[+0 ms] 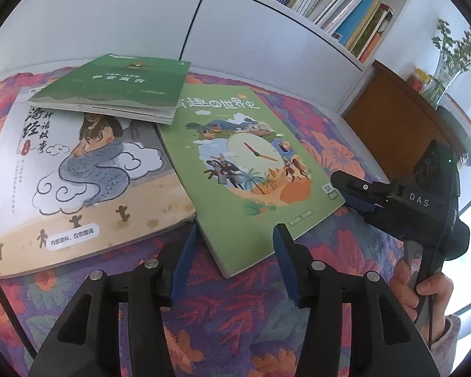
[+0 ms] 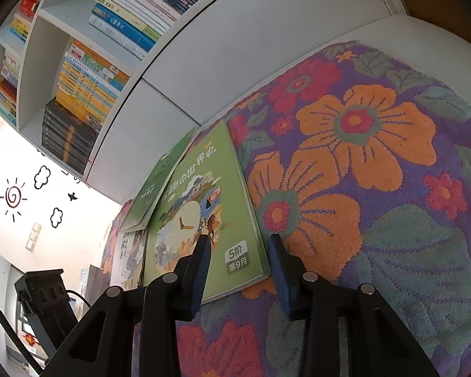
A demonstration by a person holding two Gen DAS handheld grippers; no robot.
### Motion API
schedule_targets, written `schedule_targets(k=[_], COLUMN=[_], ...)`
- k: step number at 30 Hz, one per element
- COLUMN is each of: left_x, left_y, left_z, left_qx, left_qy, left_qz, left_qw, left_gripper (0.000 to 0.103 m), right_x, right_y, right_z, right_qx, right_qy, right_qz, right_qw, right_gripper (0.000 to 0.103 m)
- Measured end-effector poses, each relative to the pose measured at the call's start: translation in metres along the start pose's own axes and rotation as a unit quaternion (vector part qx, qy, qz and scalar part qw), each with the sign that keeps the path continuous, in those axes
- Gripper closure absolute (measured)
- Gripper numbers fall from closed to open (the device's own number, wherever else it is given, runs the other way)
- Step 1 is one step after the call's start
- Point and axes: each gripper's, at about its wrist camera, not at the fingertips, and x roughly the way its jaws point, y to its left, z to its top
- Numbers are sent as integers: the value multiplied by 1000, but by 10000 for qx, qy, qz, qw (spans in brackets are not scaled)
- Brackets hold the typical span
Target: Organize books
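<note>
Three books lie on a flowered cloth (image 1: 235, 330). A large pale book with a snake-woman drawing (image 1: 78, 169) is at the left. A small dark green book (image 1: 113, 84) rests on its far end. A light green book with a clock picture (image 1: 245, 163) lies to the right. My left gripper (image 1: 235, 245) is open, with that book's near corner between its fingers and neither pad touching it. My right gripper (image 1: 354, 191) sits at the book's right corner. In the right wrist view the right gripper (image 2: 238, 248) is open astride the light green book's (image 2: 204, 213) labelled corner.
White cabinet doors (image 1: 141, 22) rise behind the books, with packed bookshelves (image 1: 329, 0) above. A brown wooden stand (image 1: 392, 116) with a vase of plants (image 1: 449, 62) is at the right. A hand (image 1: 424, 289) holds the right gripper. Flowered cloth (image 2: 376, 157) stretches right of the books.
</note>
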Motion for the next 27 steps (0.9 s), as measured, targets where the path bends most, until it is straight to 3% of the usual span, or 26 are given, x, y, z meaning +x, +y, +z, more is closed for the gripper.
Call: schedule_targets(k=[6, 14, 19, 27], left_x=[0, 0, -10, -43], left_y=[2, -4, -7, -16], left_z=[1, 2, -5, -44], left_qx=[26, 221, 285, 376], left_qy=[29, 180, 489, 727], left_qz=[-107, 104, 40, -57], left_qw=[9999, 9995, 9984, 9966], left_gripper=[54, 54, 54, 54], right_x=[1, 1, -10, -49], right_y=[19, 41, 48, 51], right_z=[-4, -11, -25, -70], right_qx=[-535, -1101, -1191, -1106], right_qy=[126, 485, 797, 1021], right_qz=[-498, -1158, -1249, -1065], right_qw=[9972, 9860, 9818, 9829], right_gripper=[64, 63, 62, 62])
